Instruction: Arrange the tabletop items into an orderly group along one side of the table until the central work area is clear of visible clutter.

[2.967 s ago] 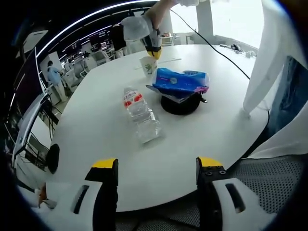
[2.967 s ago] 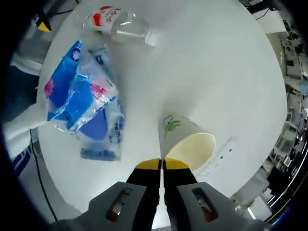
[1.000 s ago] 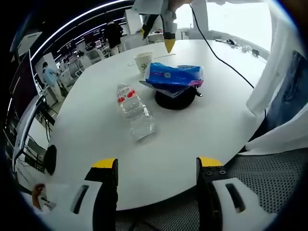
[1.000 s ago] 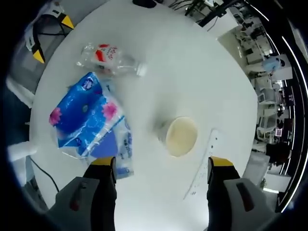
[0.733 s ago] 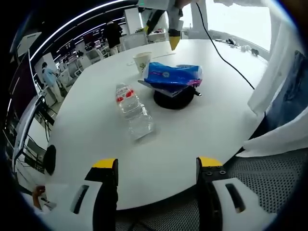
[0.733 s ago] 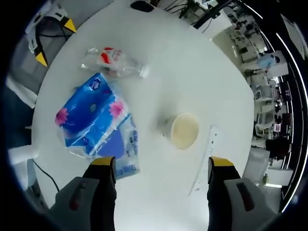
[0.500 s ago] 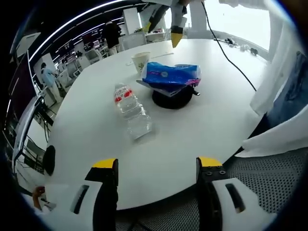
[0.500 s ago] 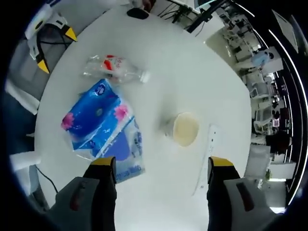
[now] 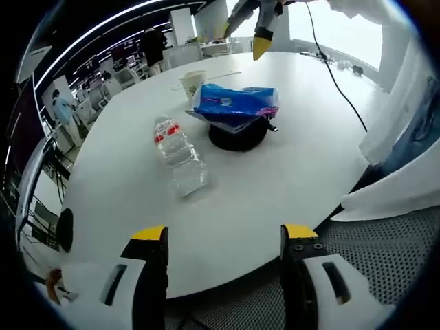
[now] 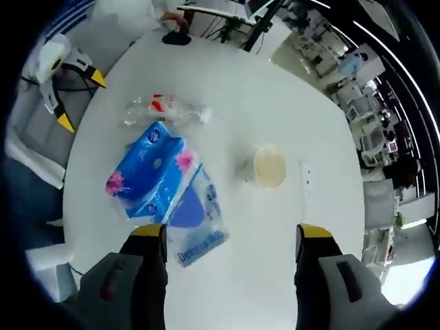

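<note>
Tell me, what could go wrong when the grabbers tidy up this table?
The plastic bottle lies on its side on the white table, so a nudge might send it rolling. The blue tissue pack rests on a black round thing and could slide off if pulled. The paper cup stands open and looks light, so squeezing fingers might crush or tip it.

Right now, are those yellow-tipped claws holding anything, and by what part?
Nothing is held. The left gripper and right gripper are both open, above the table.
</note>
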Demonstrator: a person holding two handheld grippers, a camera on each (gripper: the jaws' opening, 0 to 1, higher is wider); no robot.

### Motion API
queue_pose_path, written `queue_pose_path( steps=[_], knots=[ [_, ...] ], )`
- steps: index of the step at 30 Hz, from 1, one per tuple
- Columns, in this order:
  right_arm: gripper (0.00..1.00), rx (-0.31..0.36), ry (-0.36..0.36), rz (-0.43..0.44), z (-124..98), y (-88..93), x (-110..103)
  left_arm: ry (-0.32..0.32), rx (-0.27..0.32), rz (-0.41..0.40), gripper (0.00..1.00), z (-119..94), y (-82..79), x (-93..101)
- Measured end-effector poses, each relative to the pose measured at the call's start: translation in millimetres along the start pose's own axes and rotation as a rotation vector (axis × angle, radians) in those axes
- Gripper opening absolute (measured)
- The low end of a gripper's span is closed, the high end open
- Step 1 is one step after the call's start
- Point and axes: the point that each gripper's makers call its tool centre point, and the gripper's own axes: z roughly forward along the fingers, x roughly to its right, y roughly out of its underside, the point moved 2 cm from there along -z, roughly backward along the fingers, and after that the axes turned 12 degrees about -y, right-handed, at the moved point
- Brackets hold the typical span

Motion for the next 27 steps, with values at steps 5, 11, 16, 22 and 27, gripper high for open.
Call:
queue_pose_path(
  steps=[5, 11, 16, 22, 27],
  knots=[
    [0.74, 0.051, 0.001, 0.071, -4.1, 8.0, -6.0, -0.001, -0.006, -0.002, 0.67, -1.2, 0.3, -0.1],
    [0.74, 0.162, -0.019, 0.204, -11.0, 18.9, -19.1, 0.012, -0.029, 0.031, 0.67, -1.1, 4.2, 5.4],
    [0.75, 0.201, -0.025, 0.287, -13.7, 32.8, -28.7, 0.018, -0.035, 0.048, 0.68, -0.2, 5.7, 7.1],
    [0.74, 0.340, -0.042, 0.429, -16.3, 34.6, -44.9, 0.010, -0.048, 0.056, 0.68, -0.1, 7.7, 6.3],
    [0.74, 0.428, -0.065, 0.515, -17.9, 33.9, -60.6, 0.005, -0.063, 0.043, 0.68, 1.0, 10.1, 4.4]
  ],
)
